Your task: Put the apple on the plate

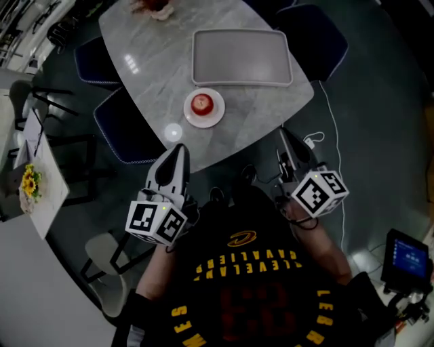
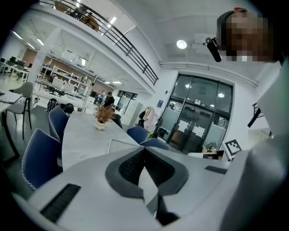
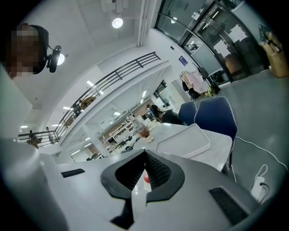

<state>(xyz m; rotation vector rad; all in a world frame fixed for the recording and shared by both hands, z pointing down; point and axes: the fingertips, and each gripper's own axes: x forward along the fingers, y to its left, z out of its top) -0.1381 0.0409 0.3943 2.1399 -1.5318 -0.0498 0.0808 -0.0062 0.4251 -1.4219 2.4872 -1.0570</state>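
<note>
A red apple [image 1: 201, 104] rests on a small white plate [image 1: 211, 120] near the front edge of the marble table [image 1: 156, 68]. Both grippers are held low, close to the person's body and short of that edge. The left gripper [image 1: 178, 150] points toward the table's front left, its jaws shut with nothing between them [image 2: 144, 151]. On the right side, the right gripper [image 1: 283, 133] is also shut and empty [image 3: 145, 154]. A sliver of the apple [image 3: 146, 177] shows past its closed jaws in the right gripper view.
A grey tray [image 1: 241, 57] lies behind the plate, with a vase of dried flowers [image 1: 154, 7] at the table's far end. Blue chairs [image 1: 122, 132] stand around the table. A white cable [image 1: 325, 115] runs over the floor at right, near a small screen [image 1: 405, 257].
</note>
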